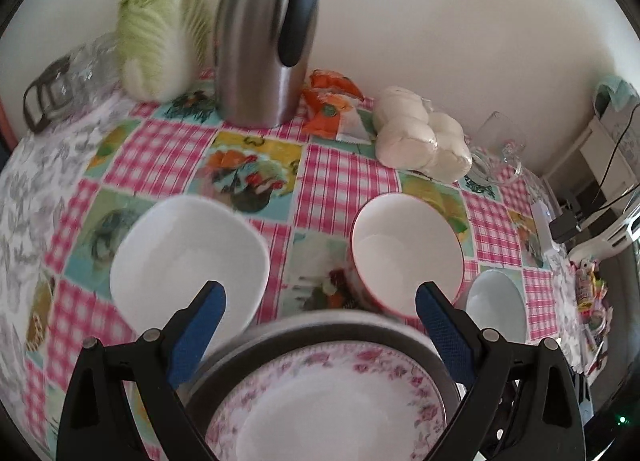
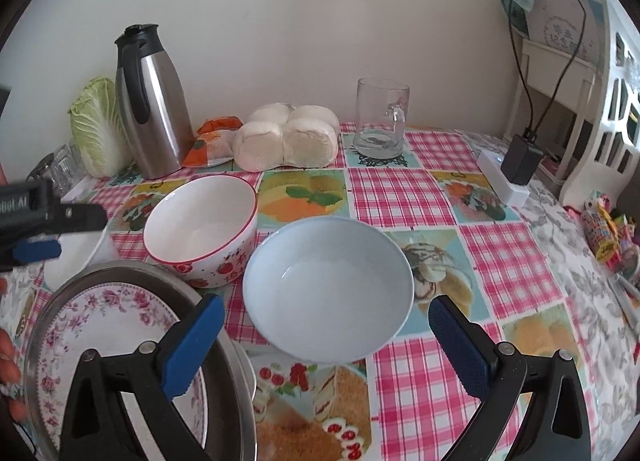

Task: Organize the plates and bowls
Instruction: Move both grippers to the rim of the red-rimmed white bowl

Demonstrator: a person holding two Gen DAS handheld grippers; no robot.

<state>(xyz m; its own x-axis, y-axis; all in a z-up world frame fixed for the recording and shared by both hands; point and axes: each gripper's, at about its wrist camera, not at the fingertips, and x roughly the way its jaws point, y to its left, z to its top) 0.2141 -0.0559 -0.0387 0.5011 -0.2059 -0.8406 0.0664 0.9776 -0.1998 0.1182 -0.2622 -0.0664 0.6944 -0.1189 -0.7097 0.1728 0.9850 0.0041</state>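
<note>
A floral plate (image 1: 328, 401) lies in a metal plate (image 1: 320, 325) at the near edge; they also show in the right wrist view, the floral plate (image 2: 100, 325) in the metal plate (image 2: 236, 381). My left gripper (image 1: 320, 297) is open and empty above them. Beyond stand a white squarish bowl (image 1: 188, 257), a red-rimmed strawberry bowl (image 1: 404, 249) (image 2: 200, 229) and a pale blue bowl (image 1: 496, 301) (image 2: 328, 285). My right gripper (image 2: 326, 313) is open and empty, its fingers on either side of the blue bowl's near rim.
At the back stand a steel thermos (image 2: 152, 101), a cabbage (image 2: 96, 125), a bag of white buns (image 2: 288, 137), an orange packet (image 2: 212, 141) and a glass mug (image 2: 380, 117). A power adapter (image 2: 520, 157) and snack packets (image 2: 608, 237) lie at the right.
</note>
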